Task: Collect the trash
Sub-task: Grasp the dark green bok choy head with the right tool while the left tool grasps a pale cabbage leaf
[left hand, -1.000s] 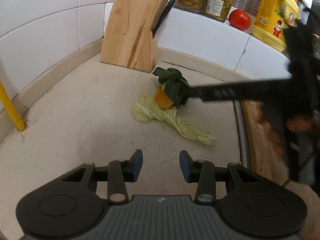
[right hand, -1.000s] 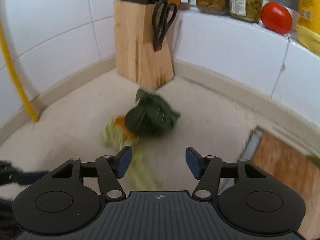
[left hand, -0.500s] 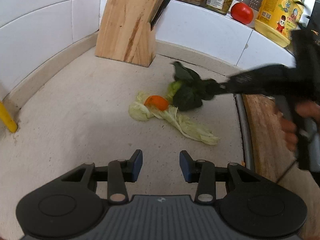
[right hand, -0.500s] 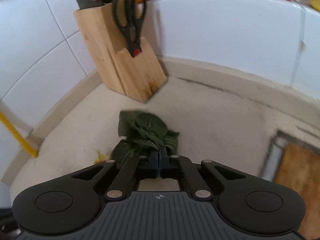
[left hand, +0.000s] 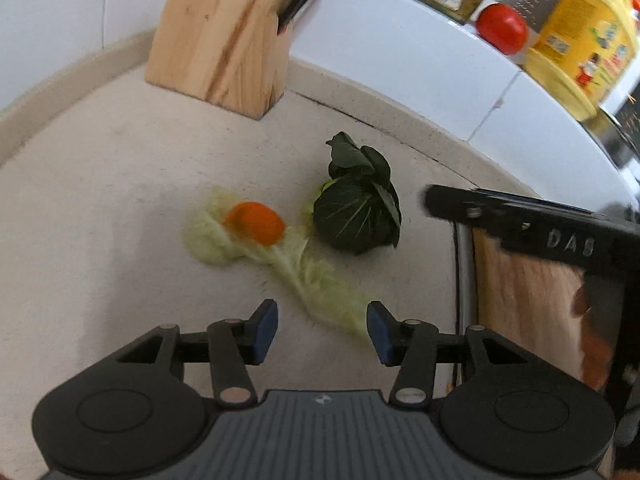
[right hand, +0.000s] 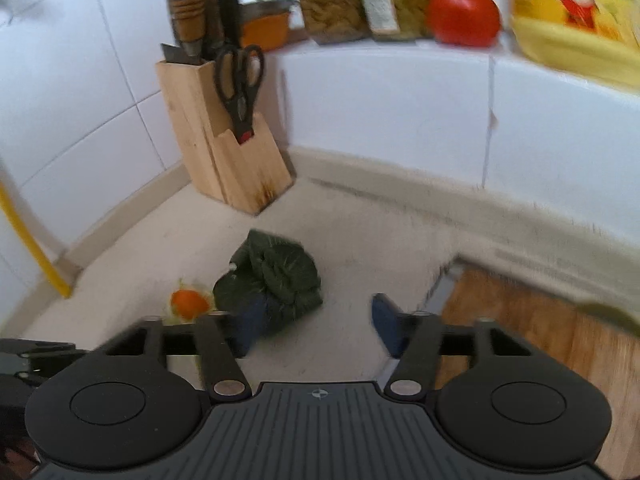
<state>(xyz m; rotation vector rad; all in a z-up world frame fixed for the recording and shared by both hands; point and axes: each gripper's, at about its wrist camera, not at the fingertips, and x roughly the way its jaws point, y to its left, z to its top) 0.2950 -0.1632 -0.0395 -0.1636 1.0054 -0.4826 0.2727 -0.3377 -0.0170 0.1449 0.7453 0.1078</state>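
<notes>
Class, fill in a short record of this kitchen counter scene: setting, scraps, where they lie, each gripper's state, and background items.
setting: beige countertop beside a wooden knife block
scraps: dark leafy bunch; pale cabbage leaf; orange piece
position: orange piece rests on the cabbage leaf; dark bunch lies beside them
left gripper: jaws opening, nothing gripped, cabbage leaf tip below
right gripper: jaws opening, nothing held
ledge: jars, tomato, yellow bottle

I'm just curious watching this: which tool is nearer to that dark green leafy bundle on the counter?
Right. The right tool sits just in front of the dark green leafy bundle, jaws opening, nothing gripped. The left tool hovers over the pale leaf, farther off.
</notes>
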